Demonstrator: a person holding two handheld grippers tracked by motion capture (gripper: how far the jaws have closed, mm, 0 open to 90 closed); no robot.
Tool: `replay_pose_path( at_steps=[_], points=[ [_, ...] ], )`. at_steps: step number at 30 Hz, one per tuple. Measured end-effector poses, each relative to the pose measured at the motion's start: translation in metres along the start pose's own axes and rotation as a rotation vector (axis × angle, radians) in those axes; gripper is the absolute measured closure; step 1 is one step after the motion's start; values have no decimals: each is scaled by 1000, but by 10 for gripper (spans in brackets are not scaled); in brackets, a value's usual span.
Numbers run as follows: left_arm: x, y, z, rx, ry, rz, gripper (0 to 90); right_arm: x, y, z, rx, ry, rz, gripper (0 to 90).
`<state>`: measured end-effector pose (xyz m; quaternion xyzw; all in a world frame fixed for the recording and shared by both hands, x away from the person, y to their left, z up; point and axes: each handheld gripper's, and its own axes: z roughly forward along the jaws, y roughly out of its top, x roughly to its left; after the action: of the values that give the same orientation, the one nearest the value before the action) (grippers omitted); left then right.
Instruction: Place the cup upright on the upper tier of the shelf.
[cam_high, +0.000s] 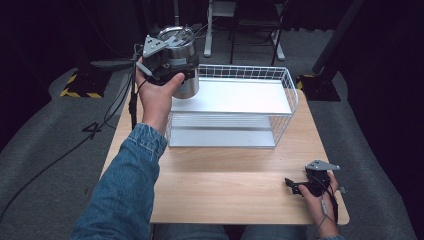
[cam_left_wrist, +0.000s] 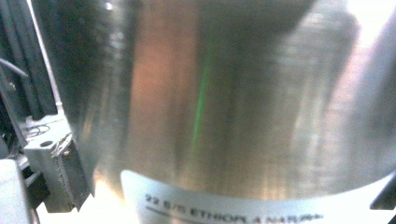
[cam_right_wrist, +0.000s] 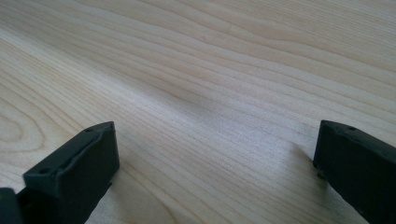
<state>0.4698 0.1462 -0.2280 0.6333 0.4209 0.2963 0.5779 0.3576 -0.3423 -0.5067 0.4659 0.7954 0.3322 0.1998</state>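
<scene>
The left gripper (cam_high: 172, 67) pinches the steel canister (cam_high: 182, 52) above the wire basket's (cam_high: 290, 85) left corner; the right gripper (cam_high: 295, 186) rests spread on the table (cam_high: 225, 185).

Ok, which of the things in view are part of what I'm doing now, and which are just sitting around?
In the job:
- steel canister, clamped in the left gripper
- white wire rack, with the canister at its top shelf's left end

Just about:
- right gripper, open, low over the bare wooden table
- chair legs on the floor beyond the table
</scene>
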Motion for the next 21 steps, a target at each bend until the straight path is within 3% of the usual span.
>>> replay_pose_path(
  at_steps=[7, 21],
  points=[
    [7, -5, 23, 39, 45, -10, 32, 0, 0, 0, -2, 2, -3, 11],
    [3, -17, 48, 100, 70, -2, 32, 1, 0, 0, -8, 8, -12, 25]
  ],
)
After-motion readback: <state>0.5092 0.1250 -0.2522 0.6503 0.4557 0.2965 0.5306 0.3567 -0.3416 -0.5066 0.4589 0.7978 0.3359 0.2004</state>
